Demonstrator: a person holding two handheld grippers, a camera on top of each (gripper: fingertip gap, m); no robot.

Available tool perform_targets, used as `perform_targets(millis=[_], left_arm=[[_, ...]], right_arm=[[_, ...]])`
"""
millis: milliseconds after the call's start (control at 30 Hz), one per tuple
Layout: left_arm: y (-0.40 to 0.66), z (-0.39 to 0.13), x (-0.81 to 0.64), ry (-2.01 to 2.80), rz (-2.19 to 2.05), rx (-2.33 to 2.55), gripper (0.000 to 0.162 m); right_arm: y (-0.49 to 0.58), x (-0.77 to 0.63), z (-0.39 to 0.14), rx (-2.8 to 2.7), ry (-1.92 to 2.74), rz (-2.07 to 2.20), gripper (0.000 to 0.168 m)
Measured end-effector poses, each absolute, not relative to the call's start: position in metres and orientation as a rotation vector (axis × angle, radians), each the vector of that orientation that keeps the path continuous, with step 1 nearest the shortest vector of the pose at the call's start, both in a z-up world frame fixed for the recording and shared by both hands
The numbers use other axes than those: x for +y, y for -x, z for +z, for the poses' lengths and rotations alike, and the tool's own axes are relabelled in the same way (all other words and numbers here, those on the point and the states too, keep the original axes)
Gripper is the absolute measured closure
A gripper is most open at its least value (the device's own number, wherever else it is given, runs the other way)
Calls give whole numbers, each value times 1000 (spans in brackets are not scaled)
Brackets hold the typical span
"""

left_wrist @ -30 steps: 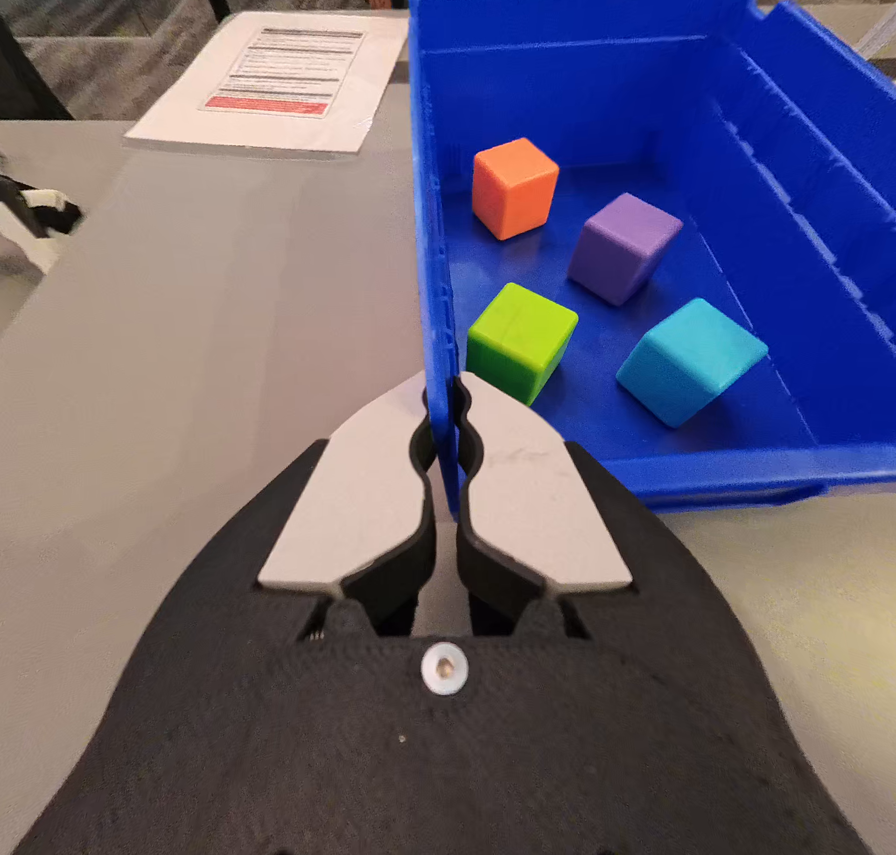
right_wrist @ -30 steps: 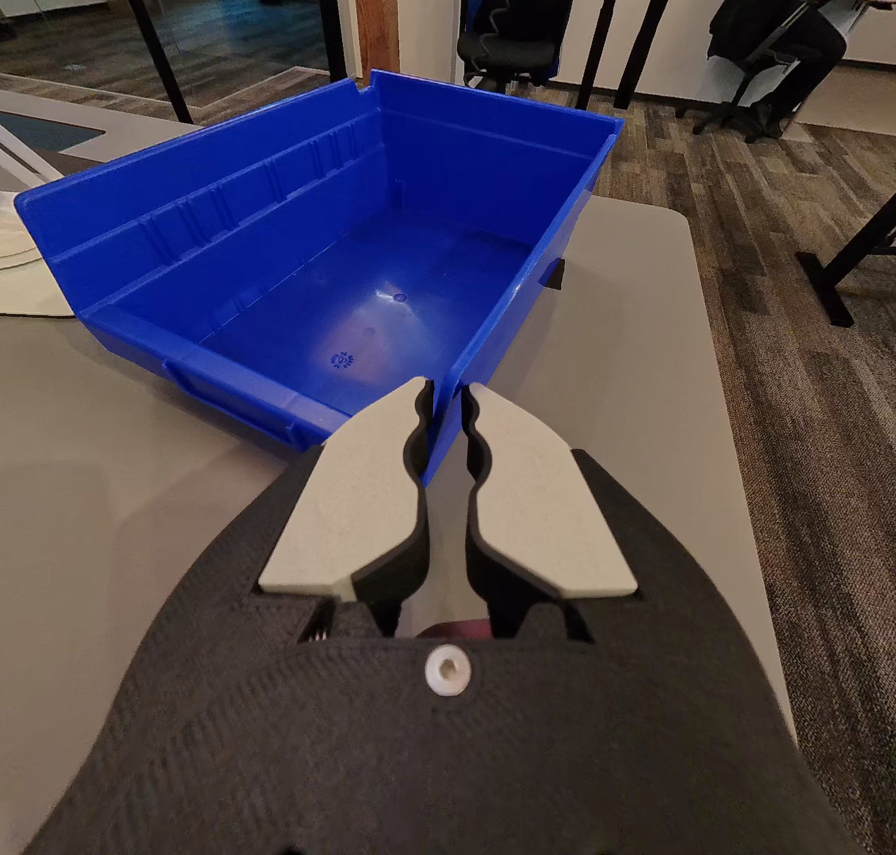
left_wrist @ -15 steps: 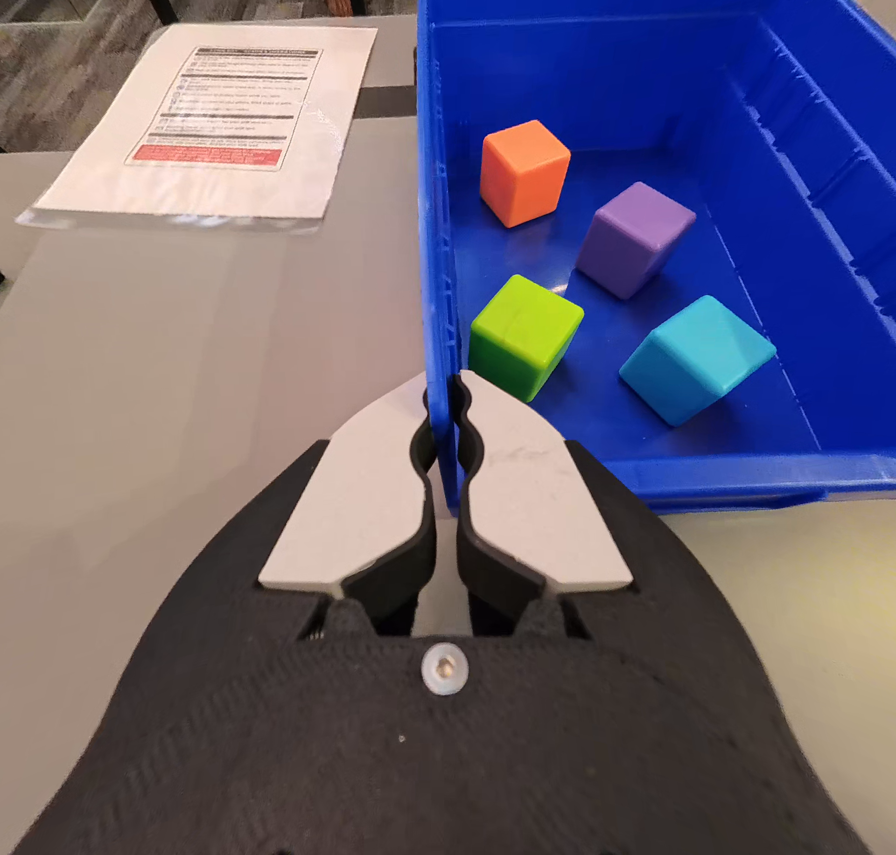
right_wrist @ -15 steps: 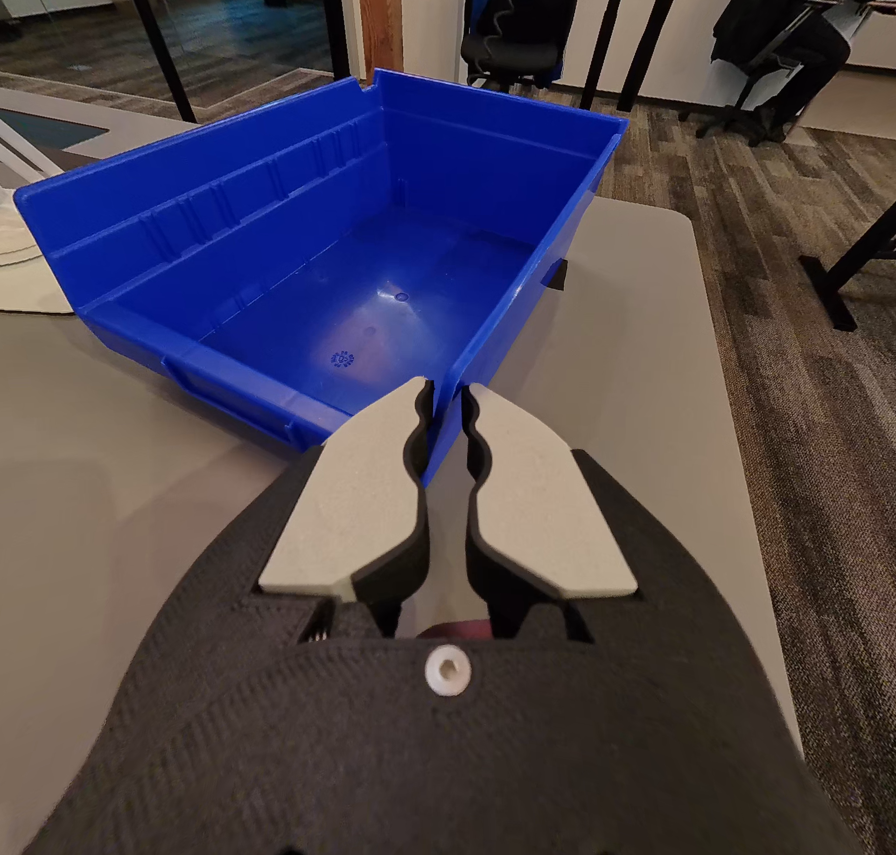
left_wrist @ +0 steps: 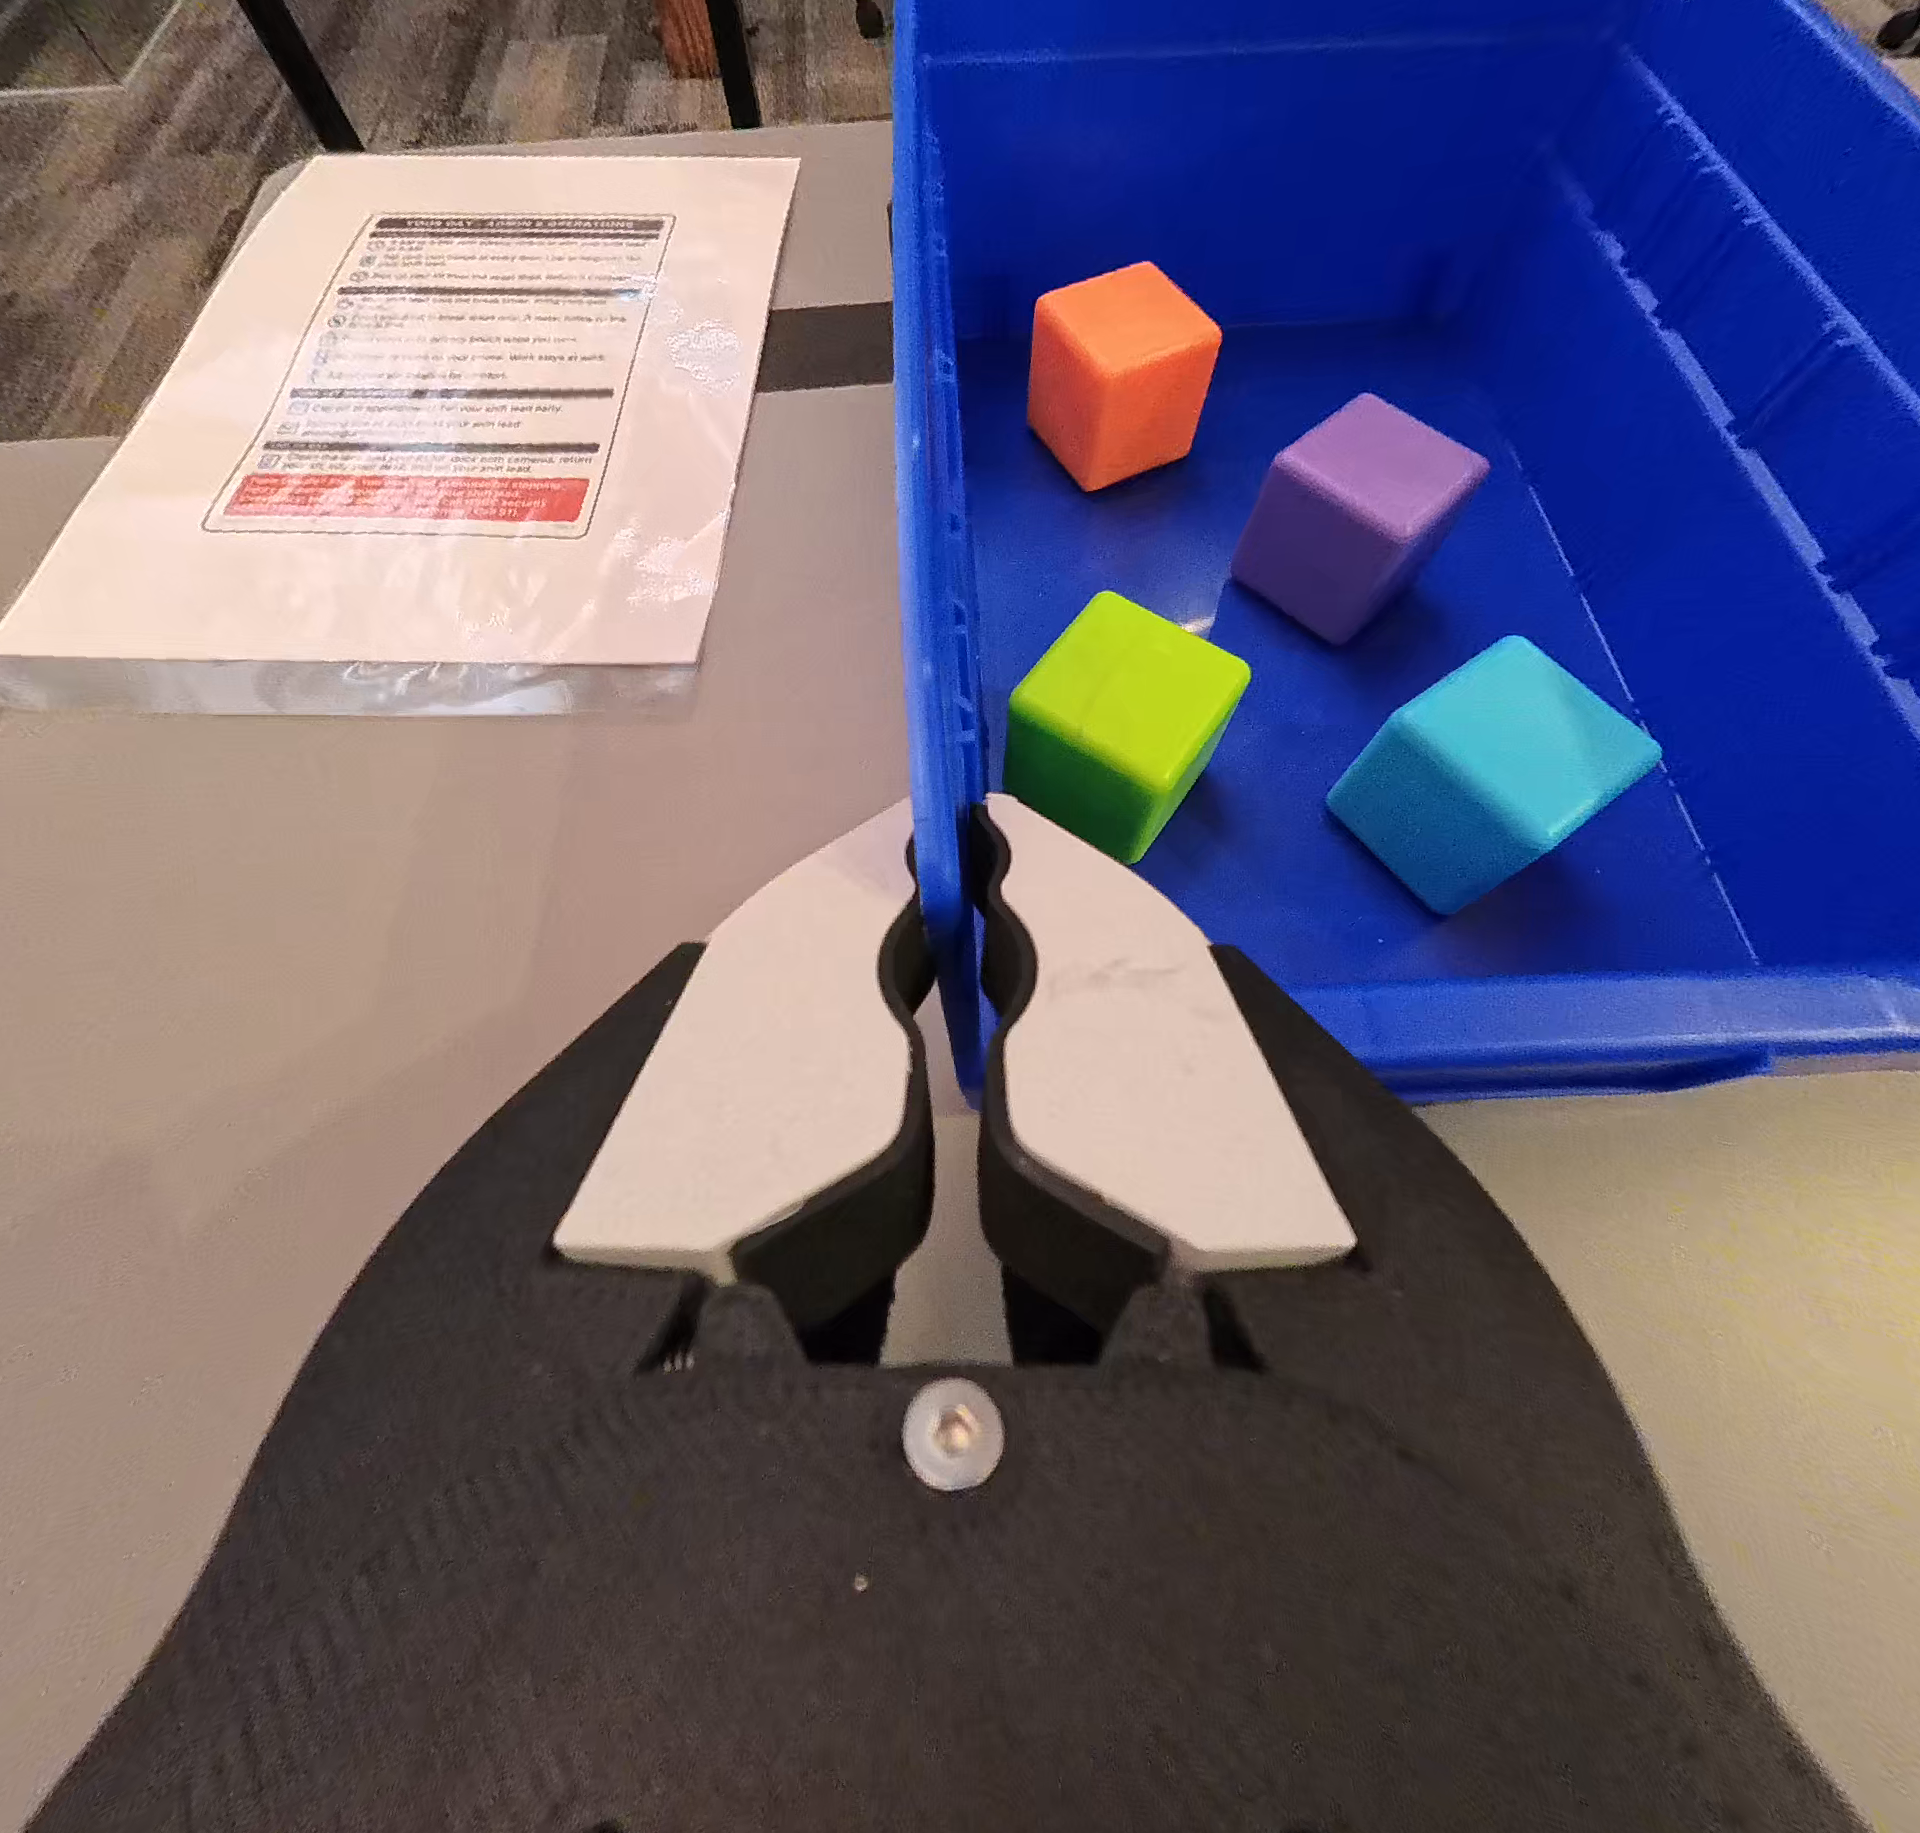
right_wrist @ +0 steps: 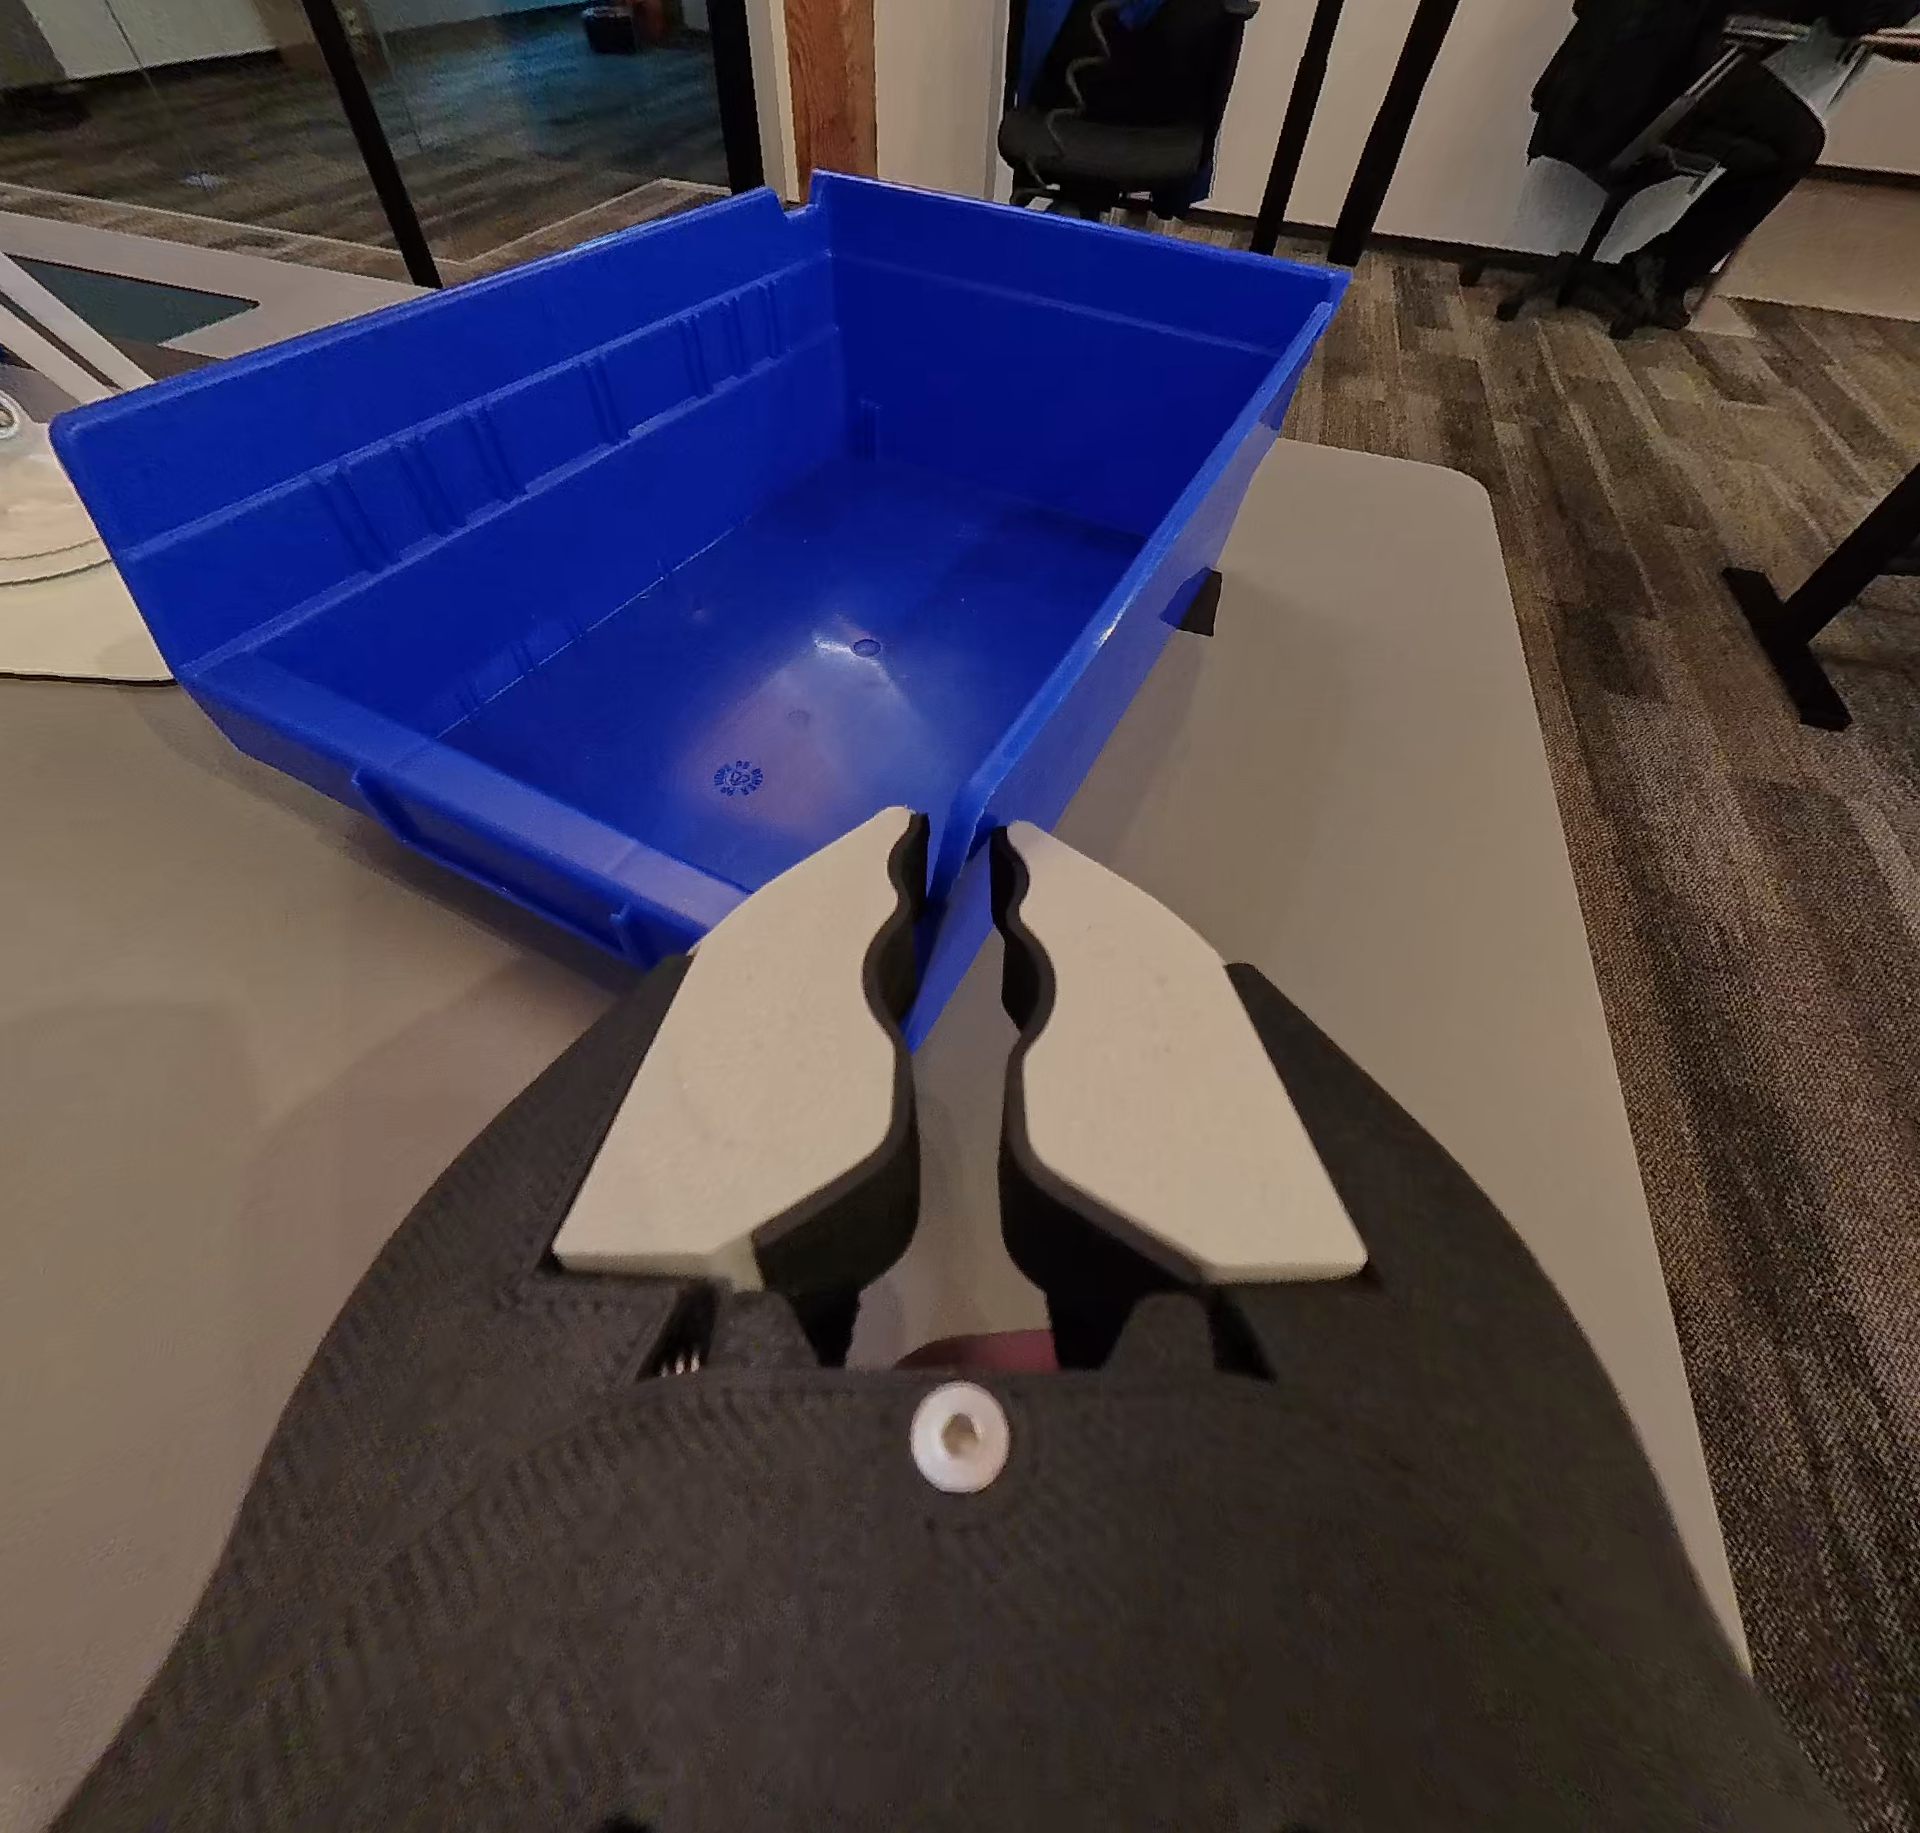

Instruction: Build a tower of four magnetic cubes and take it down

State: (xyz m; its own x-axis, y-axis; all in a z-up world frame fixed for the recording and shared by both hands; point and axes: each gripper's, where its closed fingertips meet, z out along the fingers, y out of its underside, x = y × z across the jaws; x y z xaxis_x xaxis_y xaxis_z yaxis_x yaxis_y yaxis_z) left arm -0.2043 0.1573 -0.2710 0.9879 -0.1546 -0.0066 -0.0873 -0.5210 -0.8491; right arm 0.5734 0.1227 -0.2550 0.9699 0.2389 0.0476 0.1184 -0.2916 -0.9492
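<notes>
Left tool [left_wrist: 945, 822] was clamped on the left side wall of the blue bin [left_wrist: 1351, 38], near its front corner, one finger outside the wall and the other inside, with only the thin plastic between them. Right tool [right_wrist: 954, 827] gripped the opposite side wall of the same bin [right_wrist: 436, 474] in the same way, at the front right corner, its fingers nearly together on the wall.

All four cubes lay loose on the bin's floor, none stacked and none touching another. Nearest the left tool was the green cube [left_wrist: 1127, 718], just beyond the inner finger and close to the left wall. Behind it, farther along that wall, stood the orange cube [left_wrist: 1122, 375]. To the right sat the purple cube [left_wrist: 1356, 510], turned at an angle, and in front of it the cyan cube [left_wrist: 1491, 770], also turned and nearest the front lip. In the right wrist view the cubes were hidden; only bare blue floor showed there.

Beside the bin on the grey desk [left_wrist: 312, 952] lay a laminated printed sheet [left_wrist: 436, 412], well apart from the left tool.
</notes>
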Motion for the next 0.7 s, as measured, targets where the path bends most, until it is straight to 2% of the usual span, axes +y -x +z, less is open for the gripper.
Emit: perform_targets(millis=[700], left_arm=[[209, -271, 197, 2109, -77, 159, 157]], right_arm=[[-573, 123, -255, -255, 1863, 121, 157]])
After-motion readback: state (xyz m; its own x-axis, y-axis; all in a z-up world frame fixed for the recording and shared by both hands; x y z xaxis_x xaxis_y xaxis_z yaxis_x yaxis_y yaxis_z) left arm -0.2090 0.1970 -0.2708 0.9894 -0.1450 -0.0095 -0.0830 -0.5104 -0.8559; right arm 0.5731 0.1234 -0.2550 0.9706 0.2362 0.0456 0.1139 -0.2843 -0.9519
